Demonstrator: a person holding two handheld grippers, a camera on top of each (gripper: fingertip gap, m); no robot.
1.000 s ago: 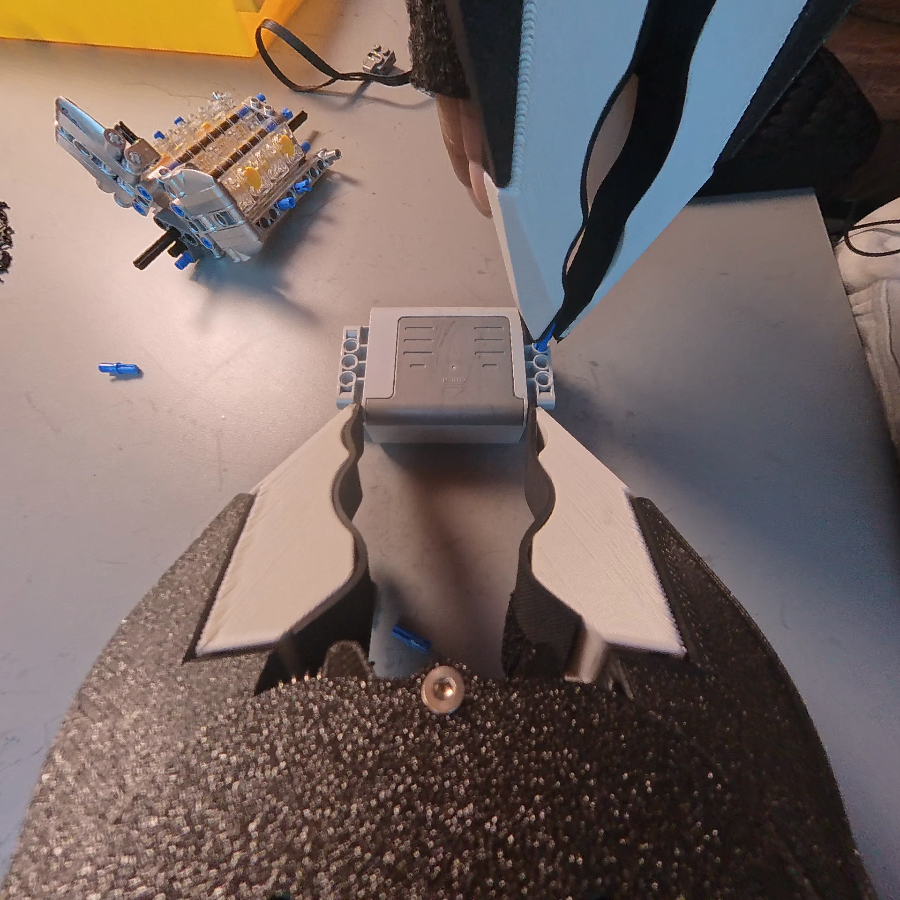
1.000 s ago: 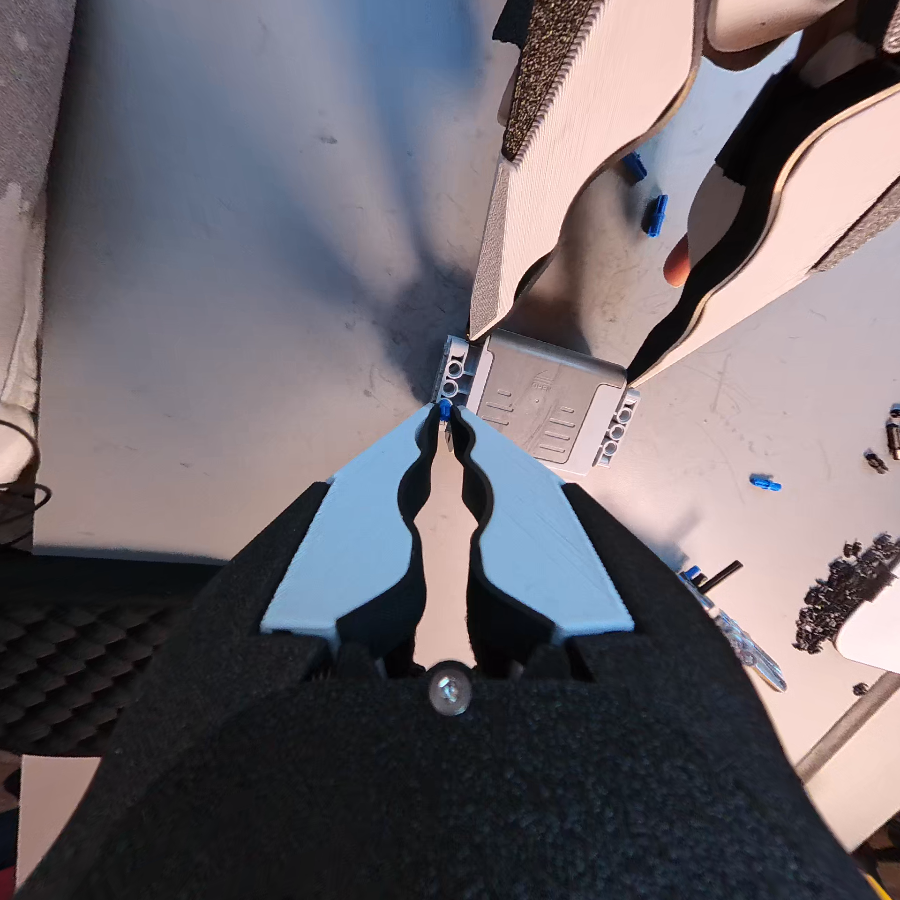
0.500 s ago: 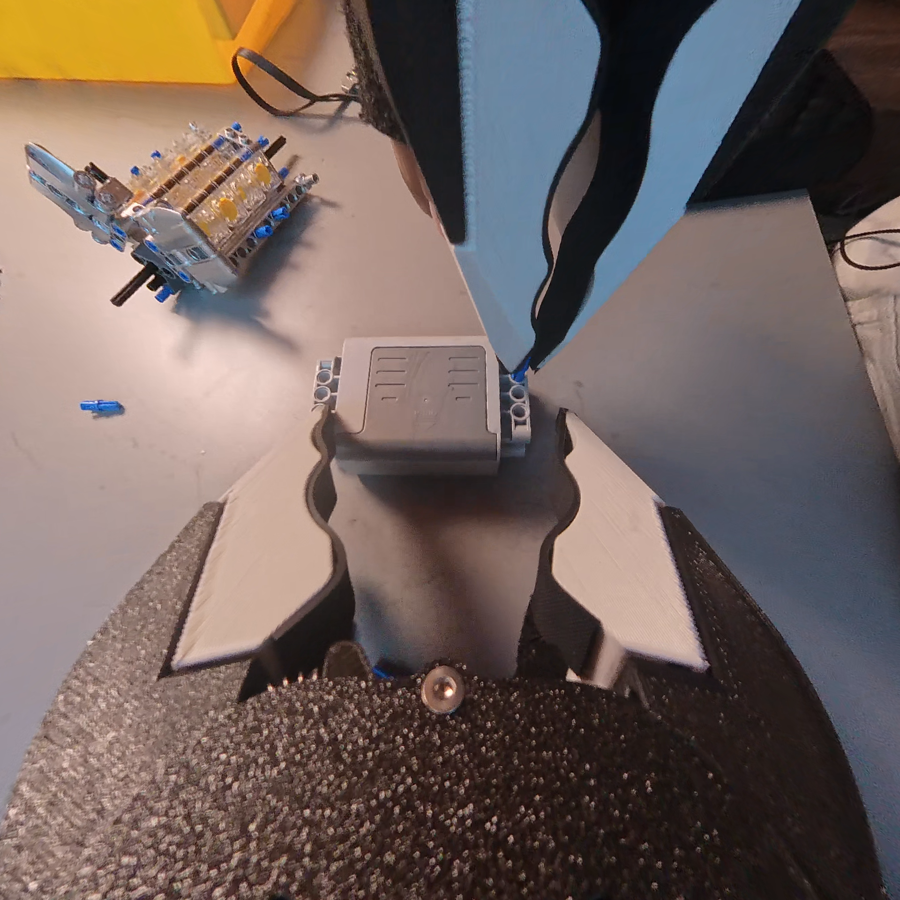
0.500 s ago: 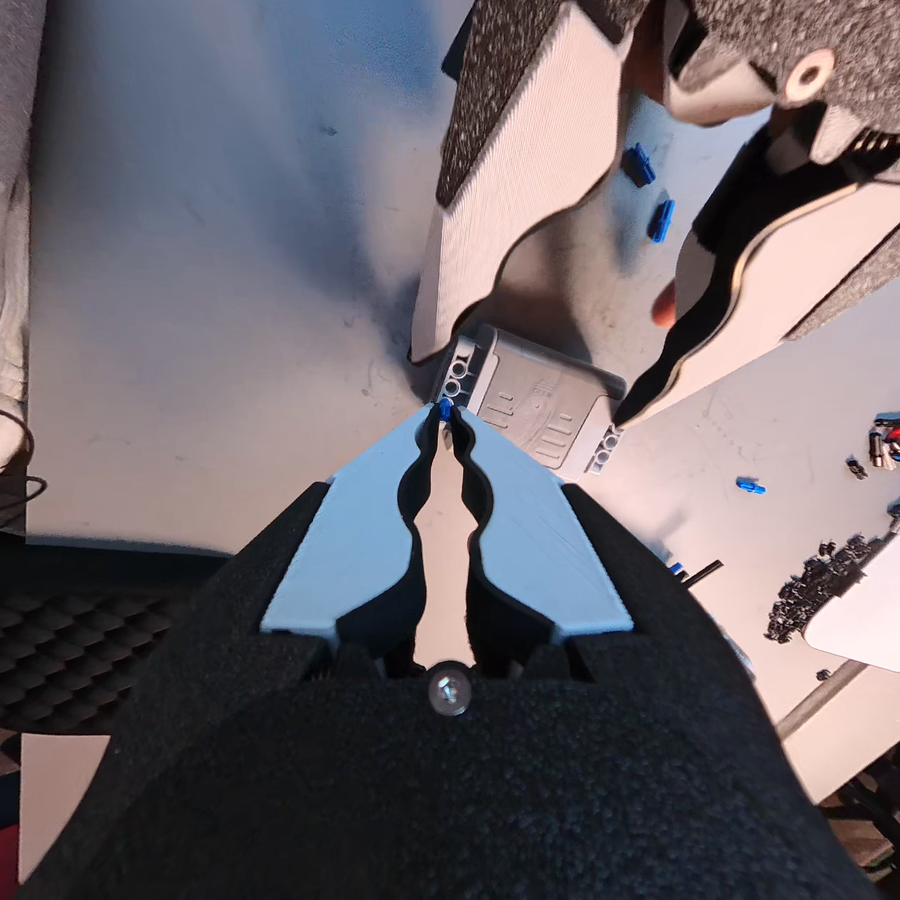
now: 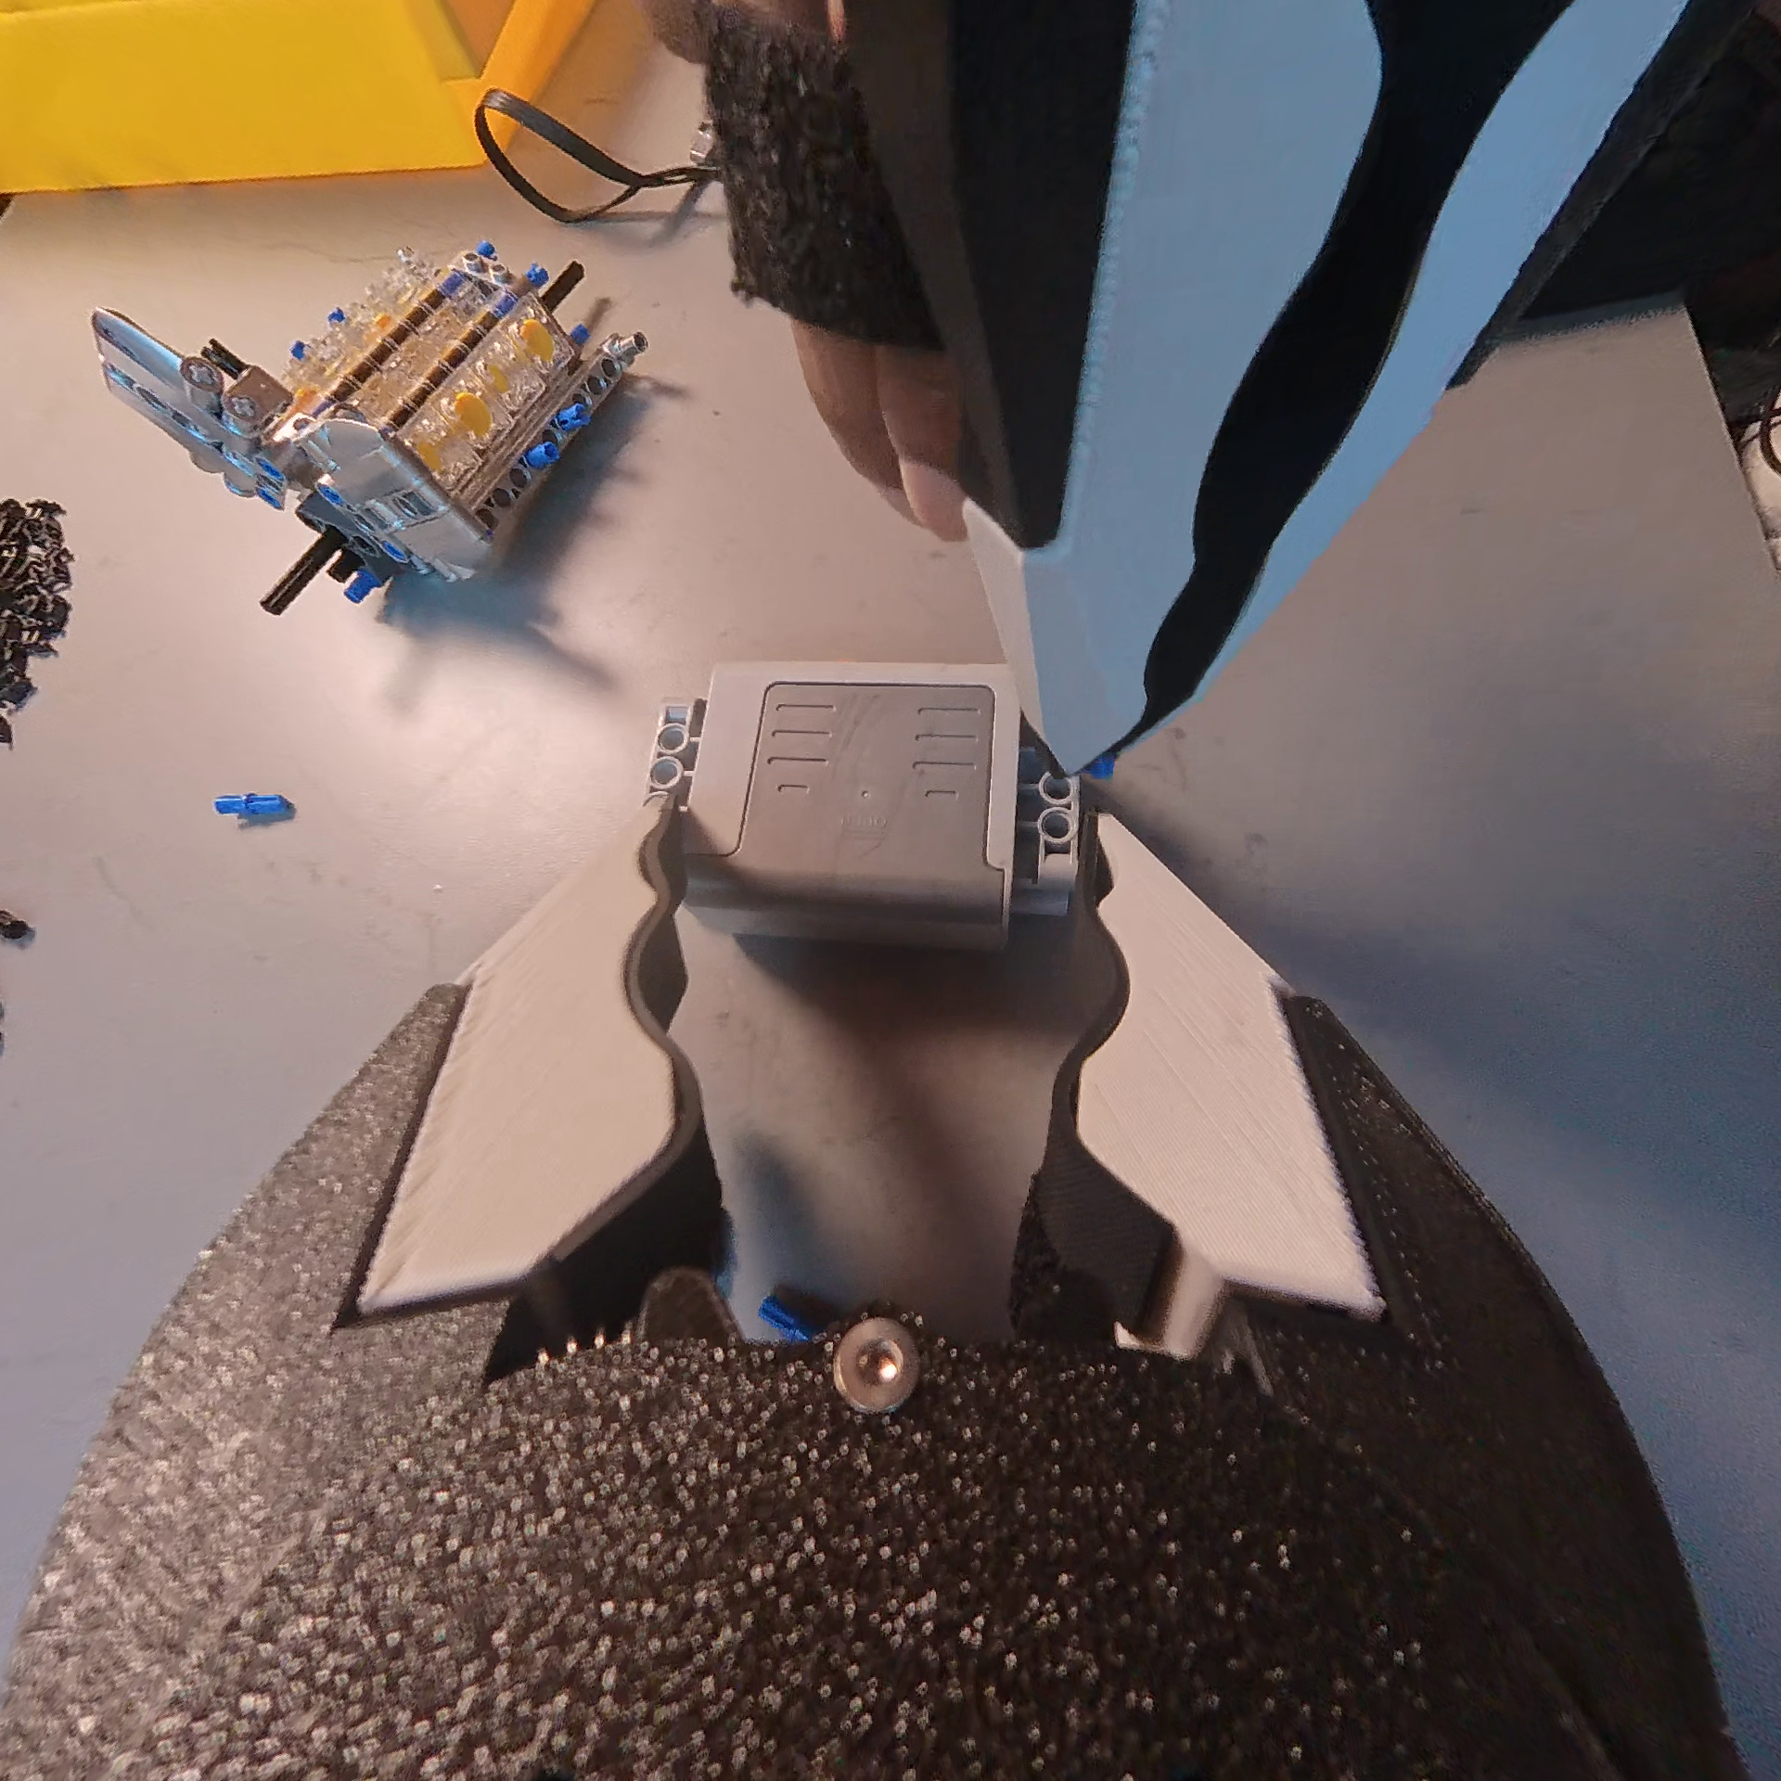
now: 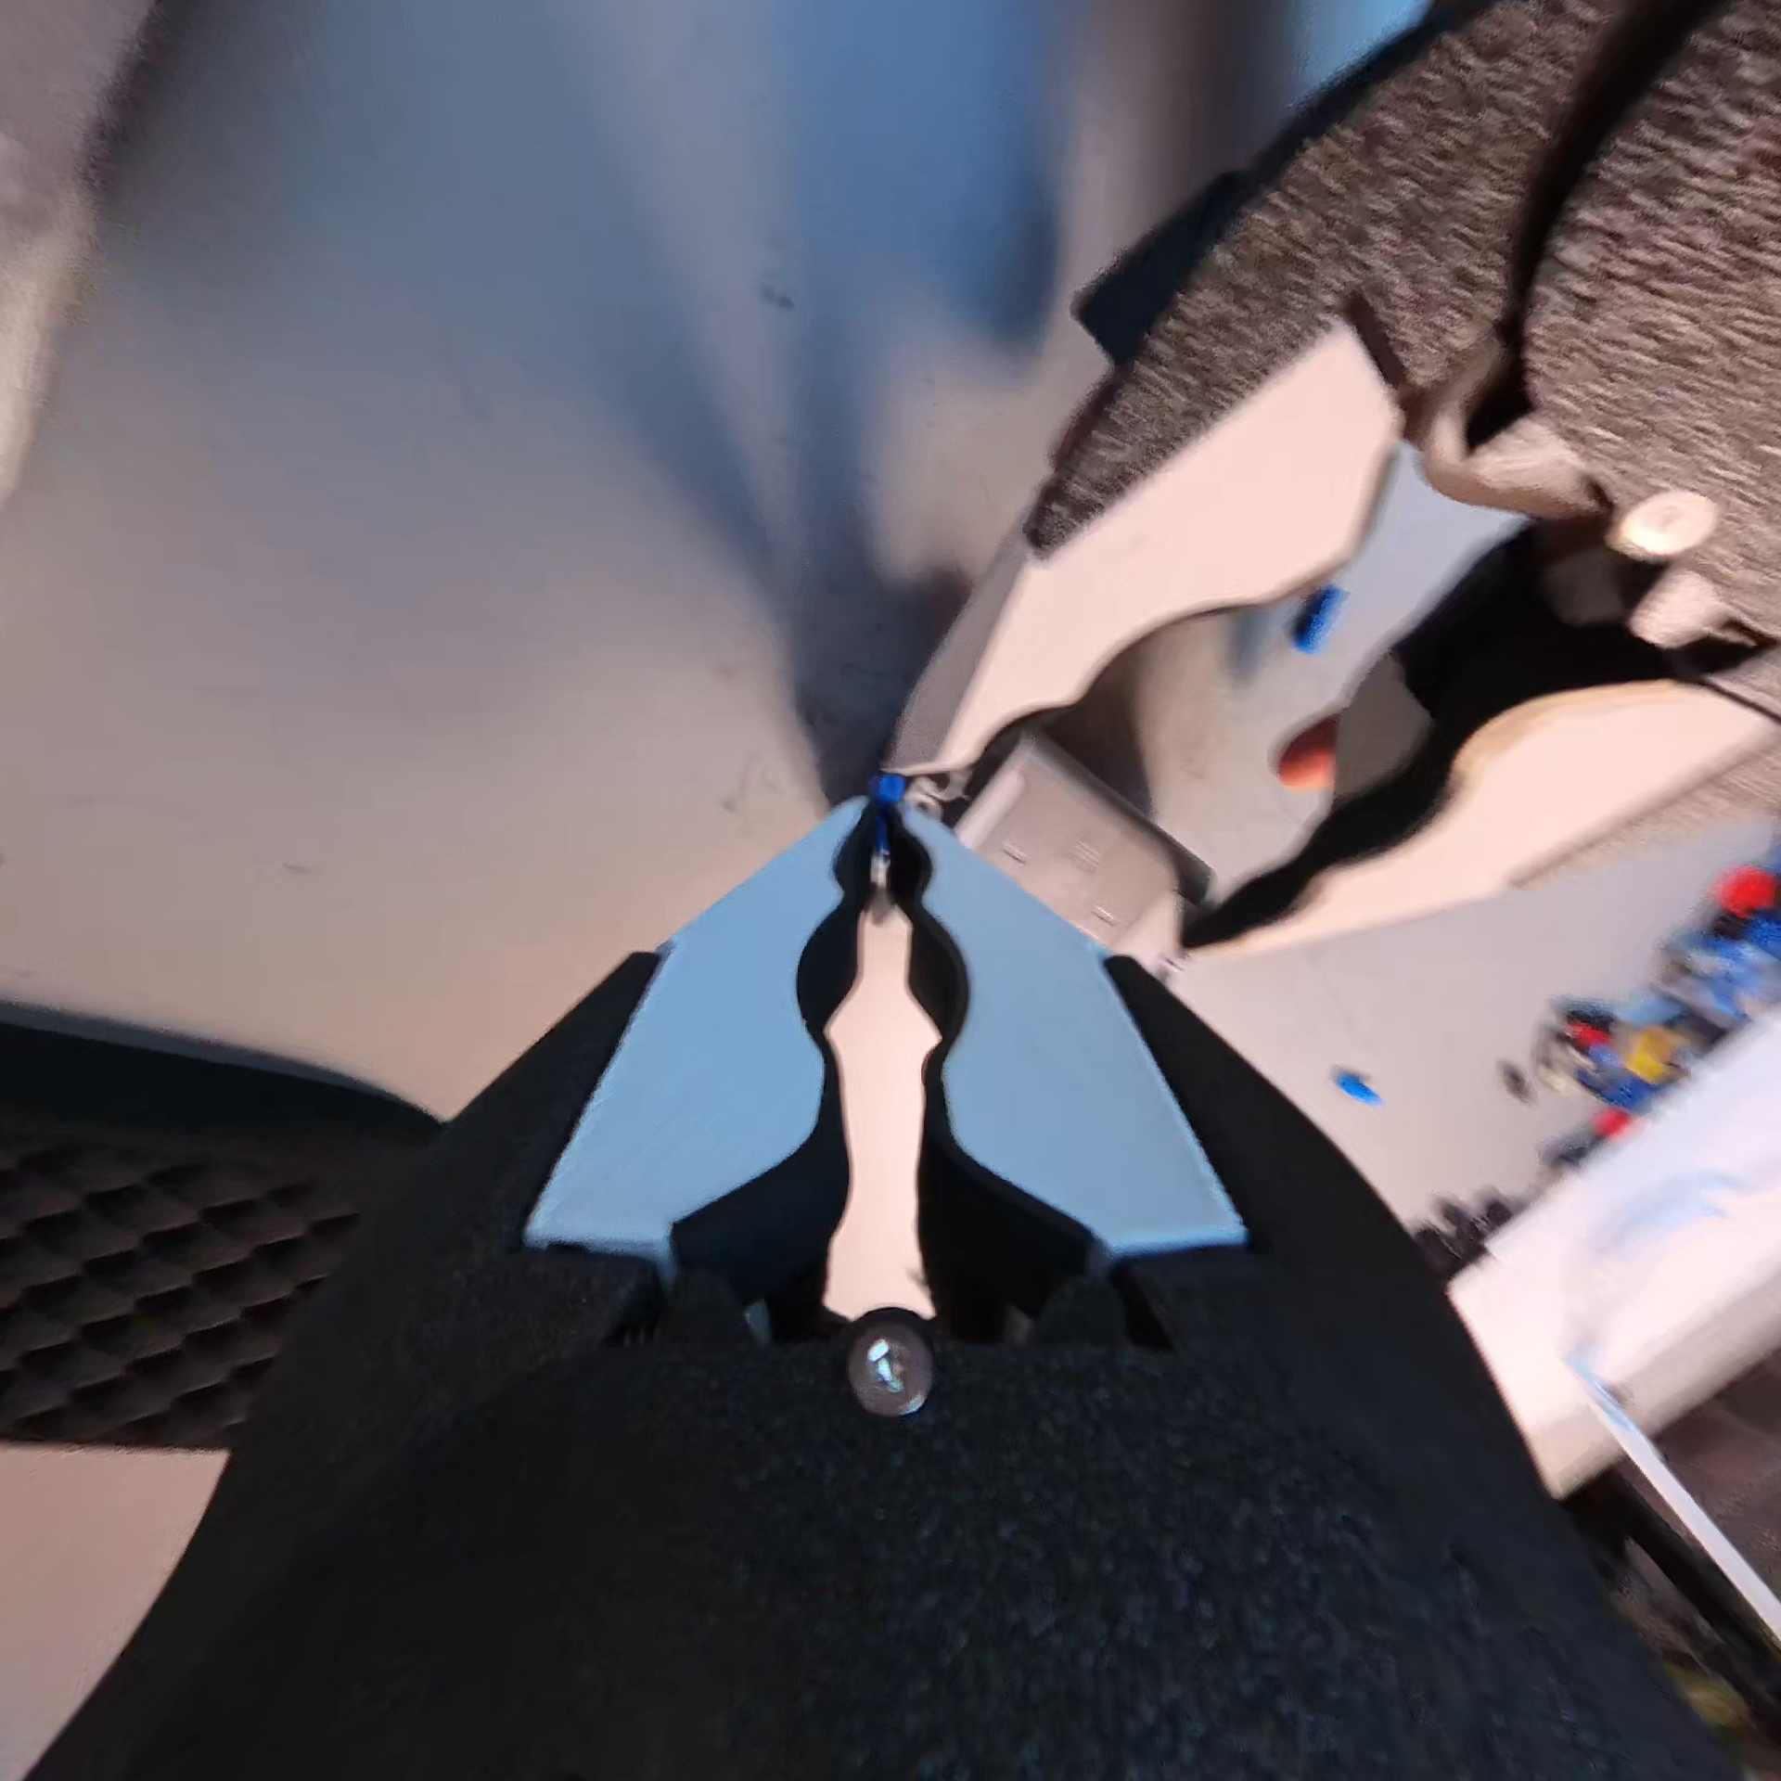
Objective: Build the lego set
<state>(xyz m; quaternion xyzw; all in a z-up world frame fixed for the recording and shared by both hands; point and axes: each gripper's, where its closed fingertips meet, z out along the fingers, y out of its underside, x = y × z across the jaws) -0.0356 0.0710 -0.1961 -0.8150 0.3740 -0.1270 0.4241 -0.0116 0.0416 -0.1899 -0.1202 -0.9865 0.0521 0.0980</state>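
A grey battery box (image 5: 867, 790) with pin-hole strips on both sides lies flat on the grey table (image 5: 385, 964). My left gripper (image 5: 872, 848) has a grey finger pressed against each side of the box. My right gripper (image 5: 1089, 766), with light-blue fingers, comes down from above at the box's right hole strip. It is shut on a small blue pin (image 5: 1102, 768) held at the top hole. The right wrist view is blurred. It shows the right gripper (image 6: 885, 810) pinching the blue pin (image 6: 885, 788) beside the box (image 6: 1079, 858).
A grey and clear brick engine model (image 5: 385, 424) stands at the back left. A yellow bin (image 5: 241, 87) and a black cable (image 5: 578, 173) lie behind it. A loose blue pin (image 5: 252, 806) and a heap of black pins (image 5: 29, 569) lie left. The table edge (image 5: 1715, 482) is right.
My left gripper's fingers were apart half a second ago and have closed onto the box's sides. My right gripper, still pinching the pin, has shifted at the box's right hole strip.
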